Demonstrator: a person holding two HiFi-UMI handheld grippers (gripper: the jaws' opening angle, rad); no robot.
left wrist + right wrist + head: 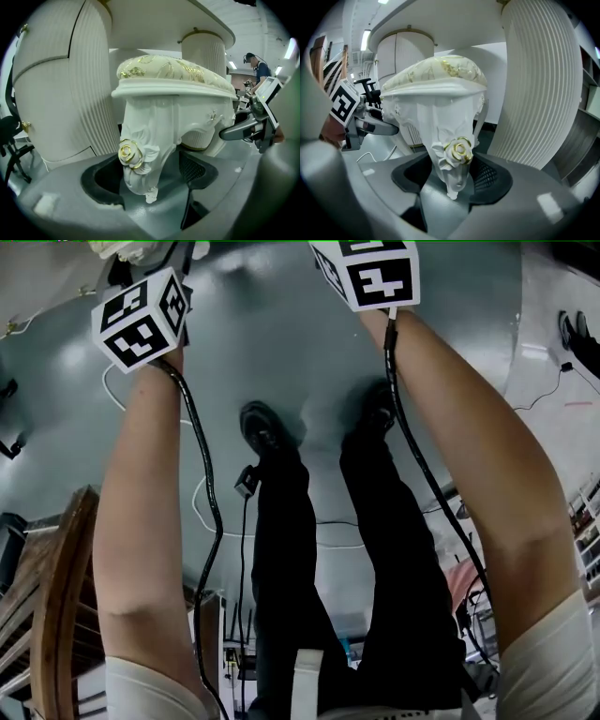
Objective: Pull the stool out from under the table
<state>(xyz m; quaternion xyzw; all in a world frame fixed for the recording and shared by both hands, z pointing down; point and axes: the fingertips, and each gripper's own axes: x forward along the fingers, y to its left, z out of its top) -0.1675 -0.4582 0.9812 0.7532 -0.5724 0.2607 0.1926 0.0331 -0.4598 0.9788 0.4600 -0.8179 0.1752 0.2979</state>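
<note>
Head view: the person's forearms reach down and forward, with the left cube [141,320] and the right cube [373,273] at the top edge. Below them are the person's legs and feet on the grey floor [281,343]. A wooden chair [56,615] stands at the lower left. Neither stool nor table shows here, and the jaws are out of frame.

Left gripper view: the stool [173,77], white with a gold-patterned cushion, stands on the floor under the edge of the table [154,23], between its fluted pedestals. The left gripper [146,177] is spread, with one carved front leg [140,154] between its jaws. I see no clear pinch on the leg.

Right gripper view: the right gripper [451,180] is likewise spread around the other front leg [452,157], whose gold rose lies close to one pad. The stool seat is under the table top here too.

As I judge it, the pull has not begun. Both tools are placed at the legs. Closing on them and drawing the stool back clear of the table are left to do.
</note>
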